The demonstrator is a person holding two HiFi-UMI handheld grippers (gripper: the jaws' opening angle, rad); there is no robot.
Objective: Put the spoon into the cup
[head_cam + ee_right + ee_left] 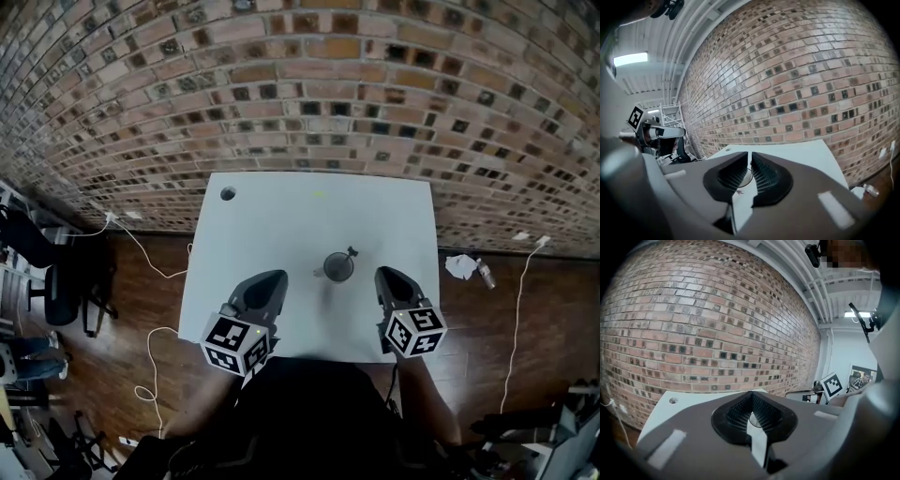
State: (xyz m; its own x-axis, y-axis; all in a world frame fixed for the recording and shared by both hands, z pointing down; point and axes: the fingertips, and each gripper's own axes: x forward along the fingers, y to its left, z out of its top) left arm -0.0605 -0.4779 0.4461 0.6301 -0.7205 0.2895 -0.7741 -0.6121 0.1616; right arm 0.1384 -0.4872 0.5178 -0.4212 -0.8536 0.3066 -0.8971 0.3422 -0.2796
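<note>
Spoon [351,252] stands in round cup [338,269]; ribbed jaws of left gripper [751,397] together, of right gripper [749,157] slightly apart, both empty.

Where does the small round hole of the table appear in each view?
Head view: the hole is near the far left corner of the table.
Left gripper view: lower left, on the table's corner.
Right gripper view: a tiny dark spot left of centre.
Shared landmark: the brick wall behind the table.
</note>
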